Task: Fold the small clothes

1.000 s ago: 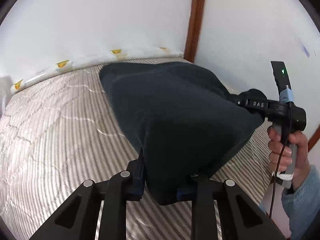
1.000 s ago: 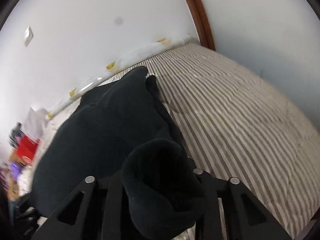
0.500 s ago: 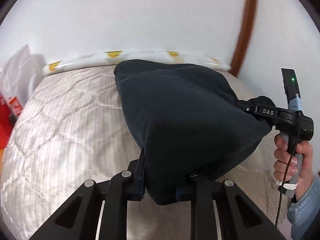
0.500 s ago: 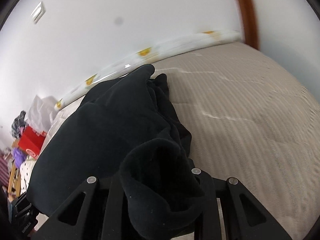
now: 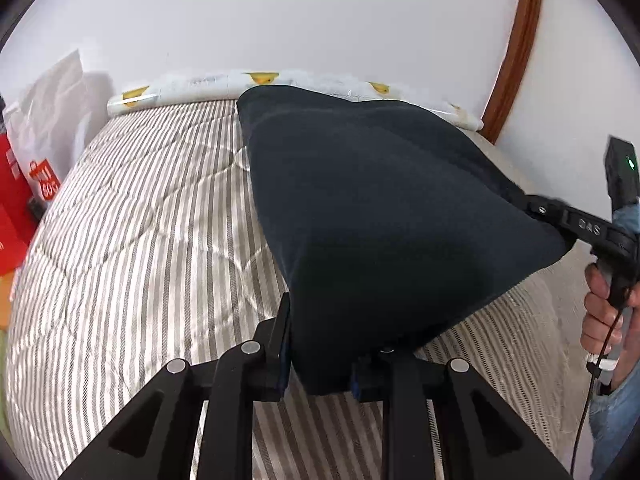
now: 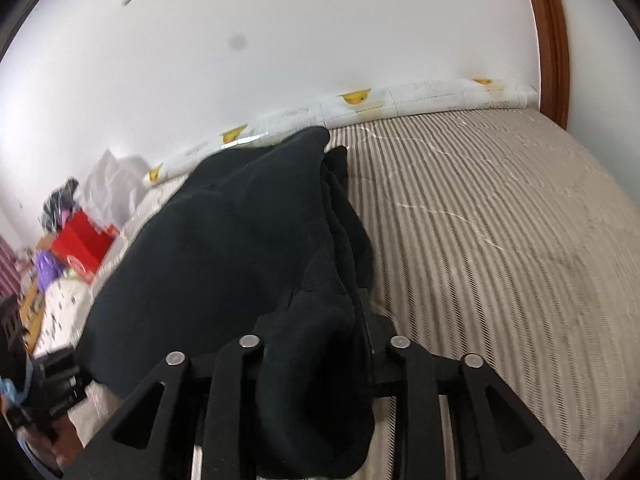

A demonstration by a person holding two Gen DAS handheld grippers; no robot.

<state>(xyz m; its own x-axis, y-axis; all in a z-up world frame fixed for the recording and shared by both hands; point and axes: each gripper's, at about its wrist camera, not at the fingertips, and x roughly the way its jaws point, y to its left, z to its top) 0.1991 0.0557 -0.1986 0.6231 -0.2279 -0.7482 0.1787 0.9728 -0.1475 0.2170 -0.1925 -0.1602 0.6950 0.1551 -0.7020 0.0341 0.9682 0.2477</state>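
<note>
A dark navy fleece garment (image 5: pixel 376 208) is held stretched above a striped mattress (image 5: pixel 152 240). My left gripper (image 5: pixel 320 364) is shut on its near corner. My right gripper (image 6: pixel 316 360) is shut on another bunched corner of the garment (image 6: pixel 240 240). In the left wrist view the right gripper (image 5: pixel 536 210) shows at the right, gripping the cloth's right corner, held by a hand (image 5: pixel 604 312). The garment's far end rests on the mattress near the wall. The fingertips are hidden by cloth.
A white roll with yellow prints (image 5: pixel 256 80) lies along the wall at the mattress's far edge. A brown door frame (image 5: pixel 516 48) stands at the right. Red boxes and a white bag (image 5: pixel 36 152) sit left of the bed. The striped mattress also extends right in the right wrist view (image 6: pixel 500 240).
Both grippers have swung leftward with the garment still held. The view has turned from the door-frame corner toward the wall and the clutter at the left. The cloth stays stretched between them.
</note>
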